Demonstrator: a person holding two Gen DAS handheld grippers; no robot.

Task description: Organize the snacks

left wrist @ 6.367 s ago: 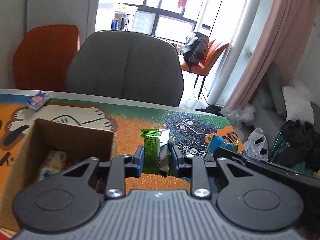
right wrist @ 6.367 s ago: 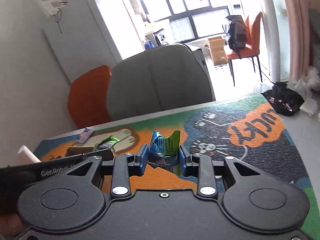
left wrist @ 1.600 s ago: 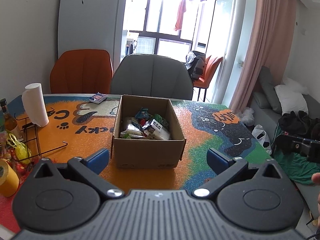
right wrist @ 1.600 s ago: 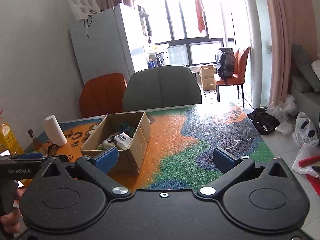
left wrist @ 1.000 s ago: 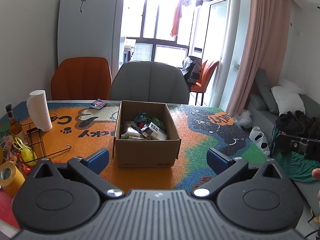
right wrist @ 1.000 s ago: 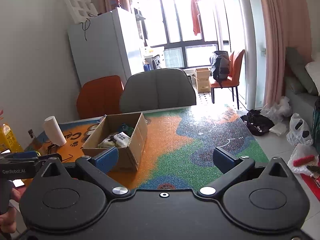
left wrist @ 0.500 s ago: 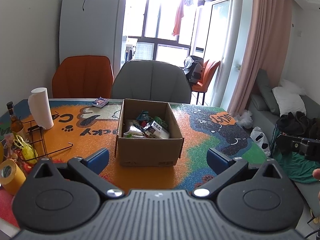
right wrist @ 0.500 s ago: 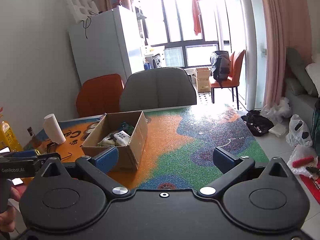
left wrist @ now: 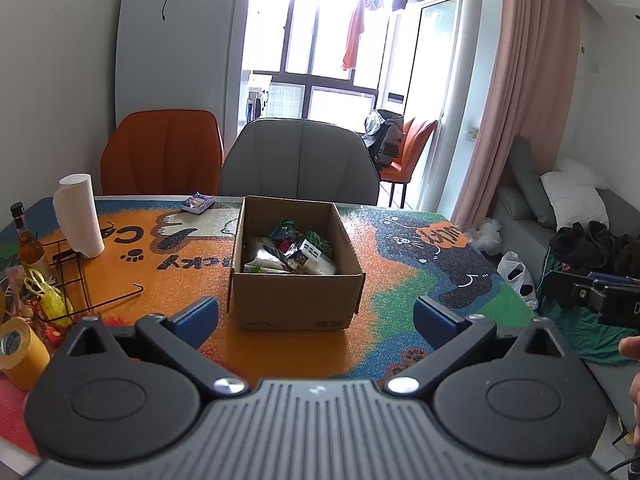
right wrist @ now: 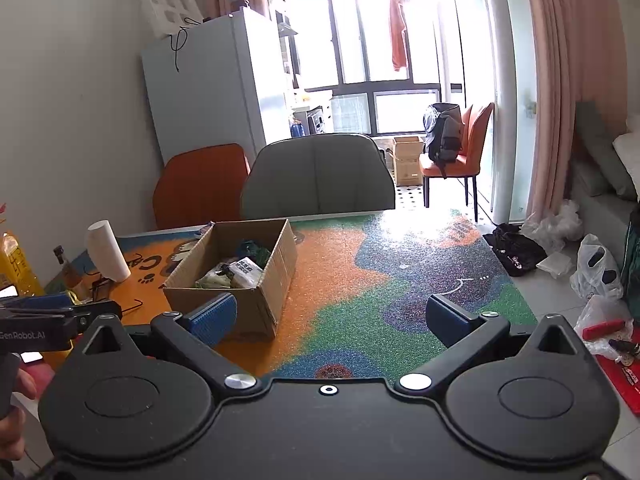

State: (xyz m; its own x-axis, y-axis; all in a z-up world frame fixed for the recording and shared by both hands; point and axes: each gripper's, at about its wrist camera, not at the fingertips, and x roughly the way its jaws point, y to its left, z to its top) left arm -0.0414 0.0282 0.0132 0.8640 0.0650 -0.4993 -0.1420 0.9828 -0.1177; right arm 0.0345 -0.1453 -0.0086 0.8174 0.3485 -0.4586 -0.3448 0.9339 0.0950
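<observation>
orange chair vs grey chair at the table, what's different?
Colour: the orange chair is orange, the grey chair grey. Position: the grey chair sits behind the box near the table's middle; the orange chair is further left, nearer the paper towel roll. The grey chair's back looks wider. Shared: both have padded backs with vertical seams, pushed up to the table's far edge.

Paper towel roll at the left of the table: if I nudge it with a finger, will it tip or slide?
The paper towel roll stands upright, tall and narrow, so it probably tips rather than slides. It looks light, and the textured mat likely grips its base. Once down, it would probably roll.
</observation>
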